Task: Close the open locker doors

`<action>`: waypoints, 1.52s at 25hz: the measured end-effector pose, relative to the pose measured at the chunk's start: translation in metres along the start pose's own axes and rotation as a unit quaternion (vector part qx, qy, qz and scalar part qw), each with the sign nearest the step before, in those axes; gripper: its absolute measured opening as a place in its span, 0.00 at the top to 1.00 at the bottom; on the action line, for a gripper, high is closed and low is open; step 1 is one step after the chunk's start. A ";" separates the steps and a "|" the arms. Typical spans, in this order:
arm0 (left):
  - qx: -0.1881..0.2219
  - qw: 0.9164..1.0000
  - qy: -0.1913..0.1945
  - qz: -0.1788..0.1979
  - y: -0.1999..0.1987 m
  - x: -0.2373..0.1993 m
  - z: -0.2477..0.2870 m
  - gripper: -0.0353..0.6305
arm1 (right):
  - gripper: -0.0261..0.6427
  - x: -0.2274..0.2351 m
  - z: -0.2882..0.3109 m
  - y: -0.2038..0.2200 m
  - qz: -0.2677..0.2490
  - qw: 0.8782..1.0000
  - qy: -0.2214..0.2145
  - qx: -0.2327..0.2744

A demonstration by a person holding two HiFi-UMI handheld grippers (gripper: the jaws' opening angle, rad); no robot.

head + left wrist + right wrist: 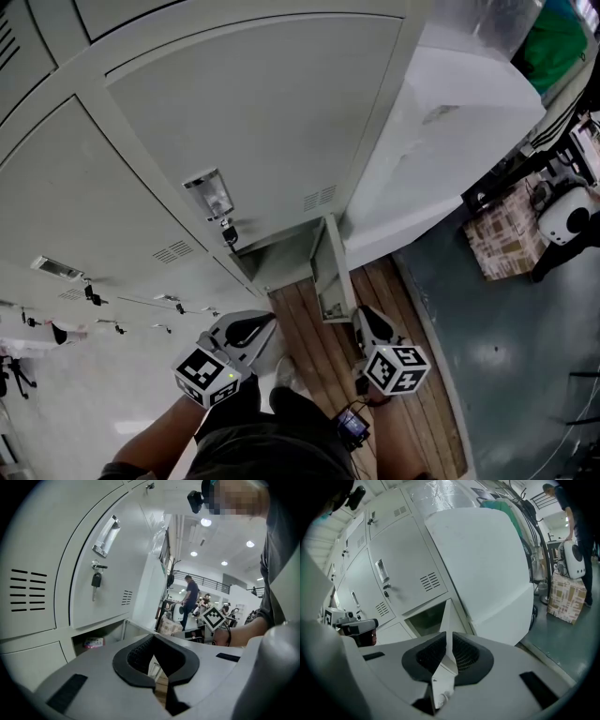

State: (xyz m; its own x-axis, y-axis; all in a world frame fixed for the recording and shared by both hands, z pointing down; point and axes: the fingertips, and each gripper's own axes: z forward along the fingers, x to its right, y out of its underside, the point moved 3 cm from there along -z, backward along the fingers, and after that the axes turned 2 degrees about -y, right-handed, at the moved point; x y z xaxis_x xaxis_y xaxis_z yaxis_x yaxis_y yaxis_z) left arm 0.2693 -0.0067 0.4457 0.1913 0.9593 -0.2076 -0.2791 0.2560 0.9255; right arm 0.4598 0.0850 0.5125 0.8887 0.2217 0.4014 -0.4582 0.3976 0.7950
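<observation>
A wall of grey lockers [234,112] fills the head view. One small low door [333,272] stands swung out over the wood-plank floor, baring its compartment [281,262]. My right gripper [361,319] is at that door's free edge. In the right gripper view the door [447,620] runs edge-on between the jaws, and my right gripper [449,651] is shut on it. My left gripper [258,328] hangs just left of the door, apart from it. In its own view my left gripper [154,656] is shut on nothing, and the open compartment [101,639] holds a small pink item [93,642].
The locker above is closed, with a handle [211,192] and a key [228,230] hanging in its lock. A big white panel [450,141] stands to the right. Beyond it are a cardboard box [504,236], a white machine [562,220] and people [190,595].
</observation>
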 end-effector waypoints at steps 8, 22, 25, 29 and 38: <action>0.009 1.000 -0.016 -0.007 0.006 -0.017 -0.024 0.93 | 0.91 -0.041 0.017 0.010 -0.014 0.999 -0.028 -0.016; 0.020 0.999 -0.032 -0.014 0.004 -0.039 -0.045 0.93 | 0.91 -0.093 0.050 0.015 -0.037 0.996 -0.065 -0.041; 0.023 0.999 -0.037 -0.014 0.002 -0.044 -0.049 0.93 | 0.91 -0.103 0.059 0.015 -0.036 0.996 -0.075 -0.045; 0.021 0.999 -0.039 -0.013 0.001 -0.049 -0.054 0.93 | 0.91 -0.115 0.070 0.014 -0.040 0.994 -0.083 -0.050; 0.020 0.999 -0.049 -0.013 0.001 -0.060 -0.063 0.93 | 0.91 -0.131 0.087 0.012 -0.046 0.992 -0.098 -0.059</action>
State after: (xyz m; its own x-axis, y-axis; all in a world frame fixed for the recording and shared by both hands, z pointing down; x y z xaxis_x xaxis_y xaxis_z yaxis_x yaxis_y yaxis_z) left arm 0.1980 -0.0565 0.4395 0.2893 0.9358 -0.2015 -0.2361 0.2737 0.9324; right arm 0.3388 -0.0165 0.5091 0.9076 0.0072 0.4199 -0.3641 0.5114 0.7784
